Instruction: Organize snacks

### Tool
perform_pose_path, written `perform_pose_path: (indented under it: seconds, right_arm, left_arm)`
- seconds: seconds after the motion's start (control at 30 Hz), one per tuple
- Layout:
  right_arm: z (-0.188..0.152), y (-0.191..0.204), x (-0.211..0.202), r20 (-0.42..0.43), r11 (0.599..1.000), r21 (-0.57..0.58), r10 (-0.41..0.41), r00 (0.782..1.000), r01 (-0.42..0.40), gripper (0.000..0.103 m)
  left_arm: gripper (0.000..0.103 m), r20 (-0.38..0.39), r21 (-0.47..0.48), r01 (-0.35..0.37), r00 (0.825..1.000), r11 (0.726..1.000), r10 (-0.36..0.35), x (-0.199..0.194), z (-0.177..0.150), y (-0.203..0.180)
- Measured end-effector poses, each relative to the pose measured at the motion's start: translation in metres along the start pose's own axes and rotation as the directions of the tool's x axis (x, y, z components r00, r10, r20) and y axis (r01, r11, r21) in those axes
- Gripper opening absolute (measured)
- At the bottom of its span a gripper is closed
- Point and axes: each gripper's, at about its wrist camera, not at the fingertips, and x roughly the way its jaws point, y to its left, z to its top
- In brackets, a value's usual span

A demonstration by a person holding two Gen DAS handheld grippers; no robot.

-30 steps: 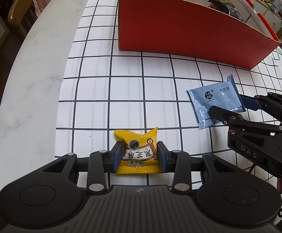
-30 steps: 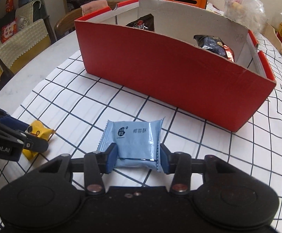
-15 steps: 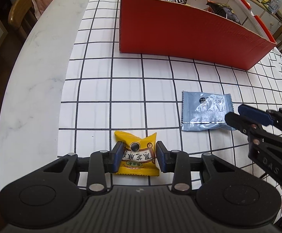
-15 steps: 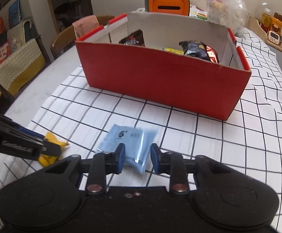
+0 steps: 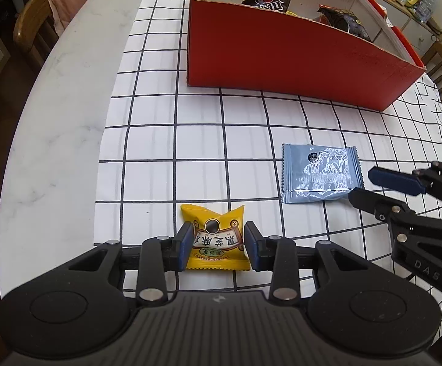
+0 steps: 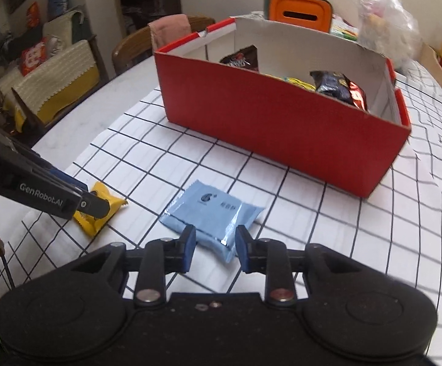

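Since a second ago the blue packet point(image 6: 212, 210) has swung round and the right hand-held gripper point(image 6: 215, 244) has narrowed onto it; its jaws are now closed, pinching the packet's crumpled near corner while the rest lies on the checked cloth point(image 5: 196, 152). To its left, the left hand-held gripper point(image 5: 216, 244) grips a yellow packet point(image 5: 213, 228) by both sides, its printed label face up, low on the cloth. Nothing stands between either hand-held gripper and the red box point(image 5: 282, 58) ahead on the table point(image 5: 62, 106). Inside the box, two dark snack bags point(image 5: 269, 0) point(image 5: 343, 19) lean against its white walls, with something yellow point(image 6: 297, 82) between them. Beyond the box stand an orange case point(image 6: 297, 9) and a clear plastic bag point(image 6: 385, 18).
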Motion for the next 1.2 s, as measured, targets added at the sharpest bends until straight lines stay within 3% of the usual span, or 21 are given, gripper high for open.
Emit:
perform_pose_path:
  seconds: [0.07,0.13,0.17,0.2,0.27,0.47,0.57,0.8,0.97,1.07,1.2]
  right_arm:
    - [0.003,-0.001,0.001,-0.002,0.999,-0.043,0.009,1.0,-0.009,0.034]
    - [0.007,0.0,0.002,-0.004,0.995,-0.097,0.008,1.0,-0.009,0.054]
    - [0.008,0.0,0.002,0.001,0.992,-0.127,0.006,1.0,-0.006,0.083]
    - [0.01,0.001,0.002,0.013,0.987,-0.158,0.0,1.0,0.002,0.103]
    - [0.014,0.002,0.003,0.036,0.975,-0.224,0.014,0.999,-0.005,0.101]
    - [0.024,0.004,0.031,-0.082,0.897,-0.433,0.059,0.995,-0.089,0.097]
    - [0.025,0.002,0.043,-0.123,0.879,-0.461,0.074,0.99,-0.123,0.091]
    - [0.022,-0.003,0.054,-0.171,0.874,-0.45,0.114,0.979,-0.18,0.074]
    - [0.018,-0.003,0.051,-0.158,0.884,-0.431,0.127,0.979,-0.184,0.06]
    - [0.014,-0.002,0.048,-0.143,0.9,-0.403,0.116,0.983,-0.164,0.051]
    - [0.008,0.0,0.043,-0.112,0.935,-0.335,0.081,0.99,-0.115,0.048]
  left_arm:
    - [0.036,-0.003,-0.008,0.001,1.0,1.0,-0.001,0.002,0.0,0.001]
    - [0.036,-0.006,-0.015,0.003,1.0,1.0,-0.003,0.004,0.0,0.002]
    - [0.036,-0.005,-0.015,-0.001,1.0,1.0,0.001,0.005,-0.001,0.001]
    - [0.036,-0.003,-0.014,-0.005,1.0,1.0,0.005,0.005,-0.001,0.0]
    - [0.036,0.002,-0.01,-0.011,1.0,1.0,0.011,0.006,-0.002,-0.002]
    - [0.037,0.0,-0.015,-0.016,1.0,1.0,0.016,0.006,-0.002,-0.002]
    - [0.037,-0.001,-0.022,-0.02,1.0,1.0,0.02,0.008,-0.001,-0.002]
    - [0.041,-0.017,-0.022,-0.032,0.999,0.999,0.031,0.014,-0.003,0.0]
    - [0.041,-0.018,-0.005,-0.045,0.999,0.999,0.044,0.015,-0.003,-0.002]
    - [0.041,-0.013,-0.003,-0.043,0.999,0.999,0.043,0.015,-0.003,-0.001]
    - [0.04,-0.01,0.007,-0.043,0.999,0.999,0.044,0.013,-0.004,-0.001]
